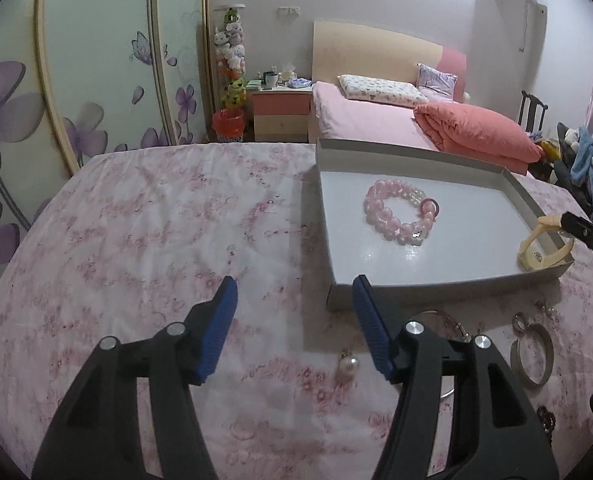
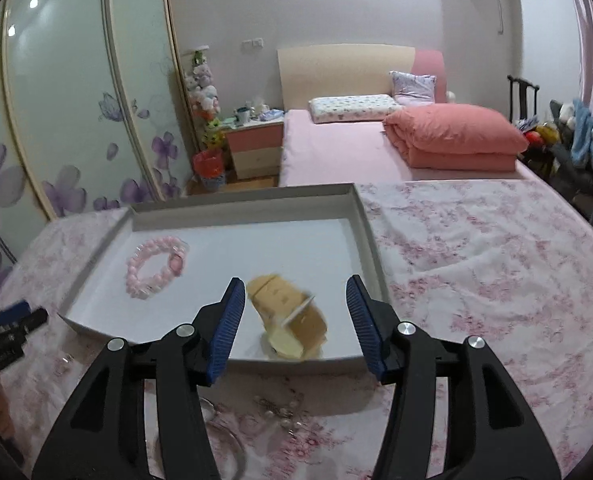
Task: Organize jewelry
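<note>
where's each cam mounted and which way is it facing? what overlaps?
Left wrist: on the left gripper, angled down over the floral cloth, tray to its right; right gripper's tip at the right edge.
Right wrist: on the right gripper, open over the yellow watch in the tray; left gripper at the left edge.
Shared: tray, pink bead bracelet, watch, bed.

The cream rubbery watch point(image 2: 286, 322) in the white shallow cardboard tray point(image 2: 366, 236) is smeared by motion blur. The left tongs' arm hides part of a thin silver wire bangle point(image 1: 442, 316). Small trinkets point(image 2: 280, 410) near the tray are too blurred to identify.
</note>
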{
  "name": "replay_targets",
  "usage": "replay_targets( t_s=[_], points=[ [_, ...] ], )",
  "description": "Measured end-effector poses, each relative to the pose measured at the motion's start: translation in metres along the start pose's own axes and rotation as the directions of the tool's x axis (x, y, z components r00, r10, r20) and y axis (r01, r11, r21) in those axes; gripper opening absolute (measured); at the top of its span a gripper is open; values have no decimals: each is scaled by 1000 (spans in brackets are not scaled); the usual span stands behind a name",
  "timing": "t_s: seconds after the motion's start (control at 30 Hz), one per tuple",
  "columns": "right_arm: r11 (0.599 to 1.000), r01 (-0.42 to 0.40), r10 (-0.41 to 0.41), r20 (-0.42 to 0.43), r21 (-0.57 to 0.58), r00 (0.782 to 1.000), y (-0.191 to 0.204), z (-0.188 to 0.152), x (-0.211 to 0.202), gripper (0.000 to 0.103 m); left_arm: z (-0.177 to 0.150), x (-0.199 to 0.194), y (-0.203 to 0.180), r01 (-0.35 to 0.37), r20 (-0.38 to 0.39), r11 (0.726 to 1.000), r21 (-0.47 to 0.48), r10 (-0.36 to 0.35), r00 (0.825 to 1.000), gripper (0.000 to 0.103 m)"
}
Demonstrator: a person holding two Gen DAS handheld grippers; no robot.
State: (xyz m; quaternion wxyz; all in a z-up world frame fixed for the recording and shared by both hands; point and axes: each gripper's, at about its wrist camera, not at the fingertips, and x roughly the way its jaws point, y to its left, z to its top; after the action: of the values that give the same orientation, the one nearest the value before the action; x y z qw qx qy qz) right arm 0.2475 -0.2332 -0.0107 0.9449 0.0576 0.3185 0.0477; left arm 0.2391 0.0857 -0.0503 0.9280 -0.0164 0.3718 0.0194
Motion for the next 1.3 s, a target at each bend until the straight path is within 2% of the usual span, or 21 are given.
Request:
replay_targets(
  t_s=[0.07,0.13,0.3,0.37,0.47,0.67,0.8,0.9,0.93,0.97,1.07,1.13,1.2,1.27,1.3],
  points=[
    [998,49,-46,59,-35,997,3,7,3,49,1,1,2,-14,0,1000,-3,14,1000,59],
    [991,105,-98,80,-85,992,12,25,21,45,2,3,3,-11,-8,1000,-22,11,1000,59],
    [995,45,-38,84,-88,996,24,54,42,45,-1,2,3,8,-14,1000,-30,-8,1000,59],
    [995,0,10,96,-98,995,19,51,27,46,-3,0,7,16,-8,999,-33,-16,1000,59],
    [994,-13,25,115,-108,993,-1,39,-5,47,-3,2,11,13,-3,999,-37,-13,1000,59],
    [994,-90,91,20,-67,996,-30,8,-27,47,-6,10,3,53,-19,998,-39,-54,998,59],
    [984,-175,172,-60,-42,983,-23,-6,-13,47,-9,14,-4,57,-32,998,-23,-58,998,59],
    [979,-204,201,-97,-27,975,-13,-10,3,47,-10,13,-3,54,-34,998,-25,-55,998,59],
    [975,-222,219,-107,-23,970,-8,-10,9,40,-10,13,-2,52,-34,998,-26,-53,998,59],
    [974,-224,219,-108,-31,970,-7,-11,11,19,-10,13,-1,48,-35,998,-27,-49,998,59],
    [984,-150,144,-69,-96,987,4,-5,16,16,-10,16,2,39,-37,999,-33,-40,999,59],
    [990,-57,54,-28,-126,998,8,7,21,14,-9,17,4,37,-36,999,-37,-39,999,59],
    [991,17,-19,-13,-135,1000,11,18,29,12,-8,17,5,37,-35,999,-38,-39,999,59],
    [988,24,-32,-55,-153,998,19,30,47,17,-8,19,5,37,-35,999,-35,-39,999,59],
    [990,1,-17,-109,-144,994,23,35,59,19,-7,19,4,37,-36,999,-34,-38,999,59]
  ],
)
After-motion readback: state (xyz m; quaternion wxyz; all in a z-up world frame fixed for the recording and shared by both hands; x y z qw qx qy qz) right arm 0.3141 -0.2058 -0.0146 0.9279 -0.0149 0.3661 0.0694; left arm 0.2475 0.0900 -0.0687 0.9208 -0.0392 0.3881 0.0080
